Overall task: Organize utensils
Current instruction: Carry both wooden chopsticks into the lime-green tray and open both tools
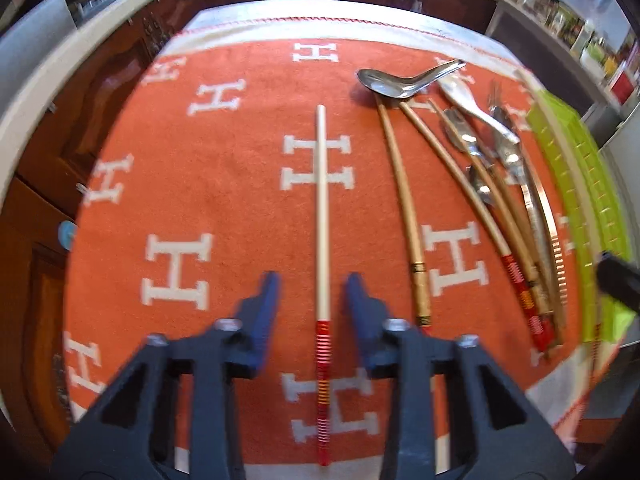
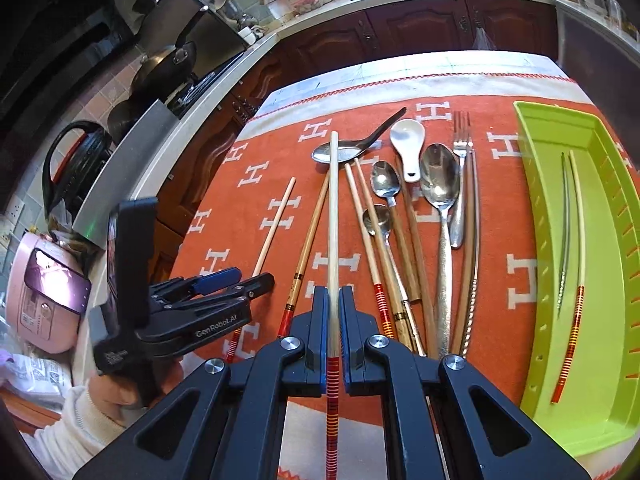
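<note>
Right wrist view: the right gripper pinches a pale chopstick with a red-banded handle between its blue pads; the shaft runs forward over the orange cloth and its tip overlaps a dark-handled metal spoon. A green tray sits at the right edge of the cloth and holds two chopsticks, lying side by side. Between gripper and tray lie loose utensils: a white ceramic spoon, a large metal spoon, a fork and further chopsticks.

Left wrist view: the left gripper has its jaws spread, one on each side of a second red-banded chopstick, which lies flat on the cloth, not touching either finger.
</note>
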### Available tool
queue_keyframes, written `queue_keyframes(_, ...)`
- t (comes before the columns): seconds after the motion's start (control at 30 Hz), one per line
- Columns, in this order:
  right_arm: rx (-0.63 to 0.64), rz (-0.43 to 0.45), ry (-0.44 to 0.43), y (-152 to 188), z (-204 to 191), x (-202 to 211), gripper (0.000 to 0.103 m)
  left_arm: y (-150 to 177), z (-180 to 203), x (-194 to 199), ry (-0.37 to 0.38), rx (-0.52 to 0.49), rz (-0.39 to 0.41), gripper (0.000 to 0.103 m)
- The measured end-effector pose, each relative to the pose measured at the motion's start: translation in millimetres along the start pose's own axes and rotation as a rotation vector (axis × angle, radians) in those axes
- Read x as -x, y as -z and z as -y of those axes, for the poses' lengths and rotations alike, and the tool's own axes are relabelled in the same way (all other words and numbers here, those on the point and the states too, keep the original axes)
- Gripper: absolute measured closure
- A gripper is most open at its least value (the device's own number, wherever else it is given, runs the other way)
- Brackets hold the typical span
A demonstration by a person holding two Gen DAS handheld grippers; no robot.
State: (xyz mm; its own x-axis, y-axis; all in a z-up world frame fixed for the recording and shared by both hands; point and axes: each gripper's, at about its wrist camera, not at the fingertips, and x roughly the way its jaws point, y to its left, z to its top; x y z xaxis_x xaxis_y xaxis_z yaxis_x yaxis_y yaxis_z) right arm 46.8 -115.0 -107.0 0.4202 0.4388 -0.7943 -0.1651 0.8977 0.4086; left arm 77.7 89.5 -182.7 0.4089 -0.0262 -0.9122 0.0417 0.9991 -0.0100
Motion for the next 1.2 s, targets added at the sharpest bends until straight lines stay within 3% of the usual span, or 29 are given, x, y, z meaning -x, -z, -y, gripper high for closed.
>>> queue_keyframes(0.03,-0.006,0.007,-0.003,0,2,3,0.099,0,1,0,0.023,-0.002,-0.007,0.099)
queue_keyframes(0.2,-0.034,0.041,-0.004,0,16,20,0.099,-2,-2,13,0.033,0.064,0.014,0.100)
queue_keyframes(0.37,-0.082,0.085,0.005,0,40,45,0.099,-14,19,60,0.106,0.068,0.073,0.100)
queue_keyframes(0.5,-0.156,0.121,0.028,-3,76,72,0.099,-33,59,105,0.205,0.016,0.137,0.100)
queue_keyframes(0.67,-0.193,0.166,0.118,-10,120,106,0.099,-61,140,142,0.343,-0.098,0.167,0.100)
queue_keyframes(0.83,-0.206,0.166,0.193,-20,152,124,0.098,-77,222,141,0.404,-0.202,0.148,0.099)
queue_keyframes(0.93,-0.220,0.153,0.221,-23,169,126,0.097,-77,253,128,0.416,-0.233,0.102,0.099)
queue_keyframes(1.07,-0.249,0.151,0.248,-23,184,127,0.091,-71,272,109,0.398,-0.257,0.068,0.099)
queue_keyframes(1.2,-0.261,0.154,0.265,-19,194,125,0.084,-61,267,95,0.387,-0.252,0.030,0.096)
